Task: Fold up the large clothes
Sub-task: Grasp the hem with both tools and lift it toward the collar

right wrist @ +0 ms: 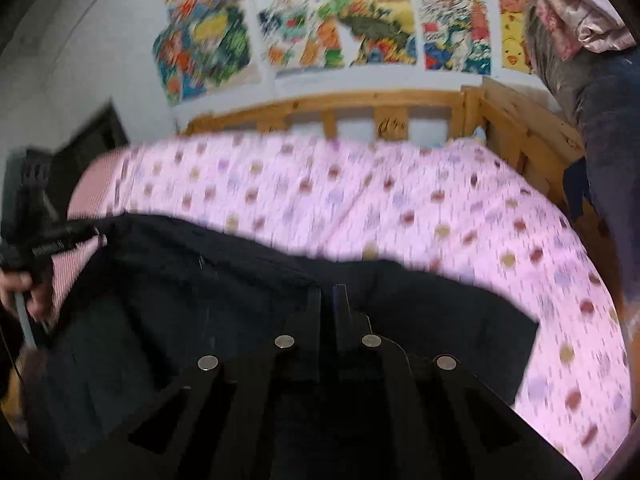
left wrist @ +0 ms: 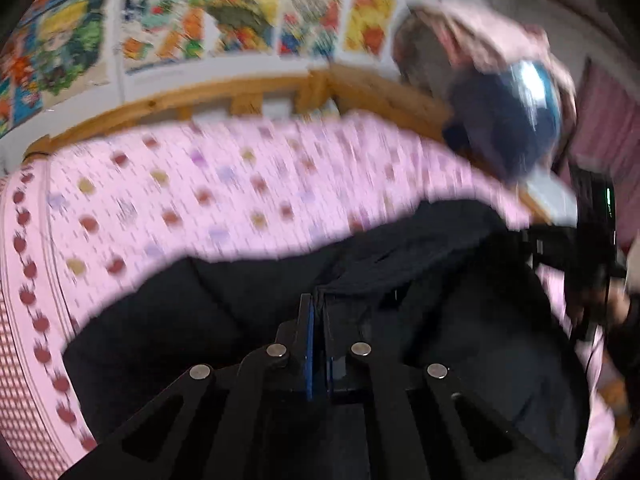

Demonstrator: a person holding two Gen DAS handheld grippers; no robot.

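Observation:
A large black garment lies spread on a bed with a pink dotted sheet. In the left wrist view my left gripper is shut, and a pinch of black cloth bunches up at its fingertips. In the right wrist view my right gripper is shut on the far edge of the black garment. Each gripper also shows in the other view. The right gripper is at the garment's right end. The left gripper, held by a hand, is at the garment's left corner.
A wooden bed rail runs along the far side and the right end of the bed. Bright posters cover the wall behind. A pile of blue and pink cloth hangs over the rail at the right.

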